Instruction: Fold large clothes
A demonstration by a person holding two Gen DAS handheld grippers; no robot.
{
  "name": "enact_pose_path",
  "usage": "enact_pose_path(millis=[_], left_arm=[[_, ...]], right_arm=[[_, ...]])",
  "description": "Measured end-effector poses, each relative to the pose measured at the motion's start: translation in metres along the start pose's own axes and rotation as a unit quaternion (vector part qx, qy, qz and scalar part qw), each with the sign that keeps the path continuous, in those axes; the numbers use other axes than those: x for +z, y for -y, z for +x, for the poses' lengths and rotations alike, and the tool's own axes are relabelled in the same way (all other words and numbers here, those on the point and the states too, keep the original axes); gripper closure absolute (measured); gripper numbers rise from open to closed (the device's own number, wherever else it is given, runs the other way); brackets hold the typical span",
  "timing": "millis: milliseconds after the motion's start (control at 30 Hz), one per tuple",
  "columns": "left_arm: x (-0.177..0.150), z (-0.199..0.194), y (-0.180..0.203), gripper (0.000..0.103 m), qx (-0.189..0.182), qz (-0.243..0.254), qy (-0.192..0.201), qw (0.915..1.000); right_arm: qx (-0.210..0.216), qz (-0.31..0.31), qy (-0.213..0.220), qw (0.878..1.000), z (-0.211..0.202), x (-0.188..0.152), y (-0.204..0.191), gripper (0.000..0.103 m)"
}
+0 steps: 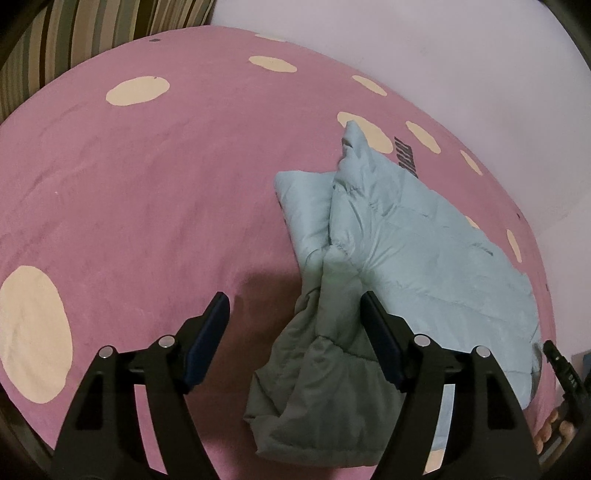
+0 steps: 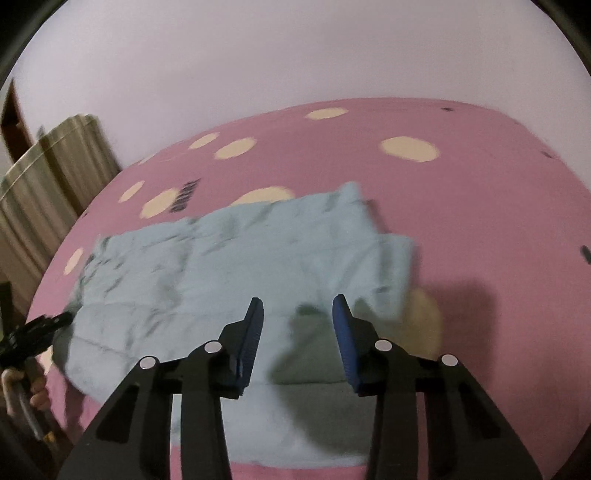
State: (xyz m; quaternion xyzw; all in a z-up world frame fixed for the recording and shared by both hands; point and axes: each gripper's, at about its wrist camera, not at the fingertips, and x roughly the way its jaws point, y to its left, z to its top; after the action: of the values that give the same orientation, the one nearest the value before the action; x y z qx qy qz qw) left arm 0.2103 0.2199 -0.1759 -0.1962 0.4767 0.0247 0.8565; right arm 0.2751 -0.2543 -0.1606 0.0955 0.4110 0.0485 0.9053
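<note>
A pale blue padded jacket (image 1: 406,240) lies partly folded on the right half of a pink bed cover (image 1: 147,184) with cream dots. My left gripper (image 1: 293,306) hovers open over the jacket's near end. A shaded fold of the jacket (image 1: 325,369) lies below, between the fingers and close to the right one, but it is not pinched. In the right wrist view, which is blurred, my right gripper (image 2: 297,306) stands open above the jacket (image 2: 221,266) with nothing between its blue pads. The other gripper (image 2: 40,328) shows at the left edge by the jacket's corner.
The pink cover (image 2: 480,206) spreads wide to the left of the jacket in the left wrist view. A pale wall (image 1: 443,55) runs behind the bed. A striped curtain (image 1: 74,29) hangs at the far corner. A person's hand (image 2: 37,398) grips the other tool's handle.
</note>
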Motion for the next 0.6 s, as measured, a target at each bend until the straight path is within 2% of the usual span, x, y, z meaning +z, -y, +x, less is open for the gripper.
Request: enact_pose_path(millis=[267, 467, 600], left_arm=[[-0.001, -0.005, -0.003, 0.029, 0.013, 0.005, 0.004, 0.9999], [-0.002, -0.015, -0.014, 0.028, 0.012, -0.009, 0.011, 0.9998], [-0.001, -0.013, -0.018, 0.028, 0.007, -0.011, 0.008, 0.9999]], right_arm=[[0.049, -0.053, -0.028, 0.997, 0.027, 0.000, -0.070, 0.065], [0.062, -0.066, -0.023, 0.996, 0.036, 0.012, -0.106, 0.065], [0.054, -0.080, -0.030, 0.995, 0.048, 0.012, -0.122, 0.065]])
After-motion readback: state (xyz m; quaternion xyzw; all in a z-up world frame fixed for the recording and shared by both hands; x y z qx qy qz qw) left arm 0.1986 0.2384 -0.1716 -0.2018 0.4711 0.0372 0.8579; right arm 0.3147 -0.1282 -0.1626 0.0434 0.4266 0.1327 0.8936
